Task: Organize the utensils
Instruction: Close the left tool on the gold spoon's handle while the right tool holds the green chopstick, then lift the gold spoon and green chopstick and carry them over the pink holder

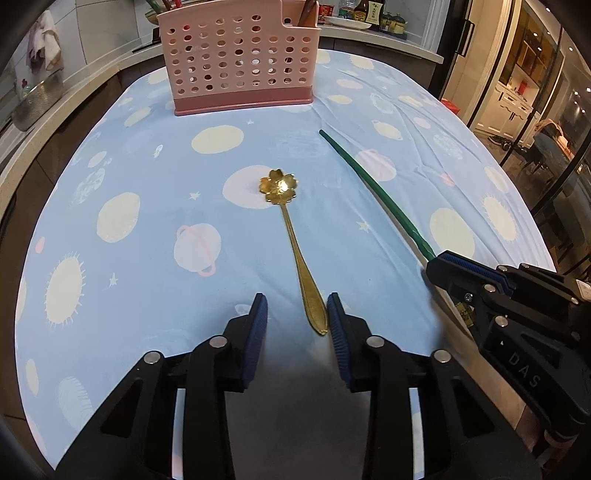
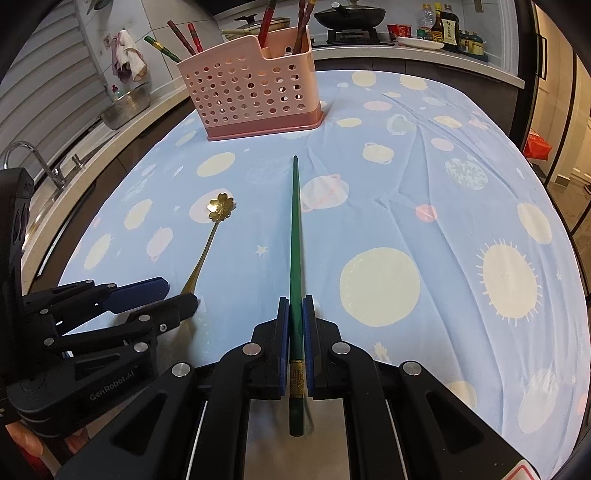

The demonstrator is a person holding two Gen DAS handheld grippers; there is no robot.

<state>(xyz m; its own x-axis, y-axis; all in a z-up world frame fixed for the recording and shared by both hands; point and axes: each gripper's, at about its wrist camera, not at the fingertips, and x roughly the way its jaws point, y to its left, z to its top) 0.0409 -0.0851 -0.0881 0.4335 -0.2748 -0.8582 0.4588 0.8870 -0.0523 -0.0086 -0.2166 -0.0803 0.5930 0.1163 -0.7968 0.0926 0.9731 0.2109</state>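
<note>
A: Which lettering can be read here?
B: In the right wrist view, "GenRobot.AI" stands in pale letters on the black body of the left gripper (image 2: 173, 293), at about 8 o'clock.
A: Anything on the other tool?
B: In the left wrist view, "DAS" is embossed on the black arm of the right gripper (image 1: 437, 264), at about 4 o'clock.
A: And the bottles on the counter?
B: The sauce bottles (image 2: 447, 27) at 1 o'clock carry printed labels, too small to read. A red-edged sticker (image 2: 524, 474) at 5 o'clock is cut off.
</note>
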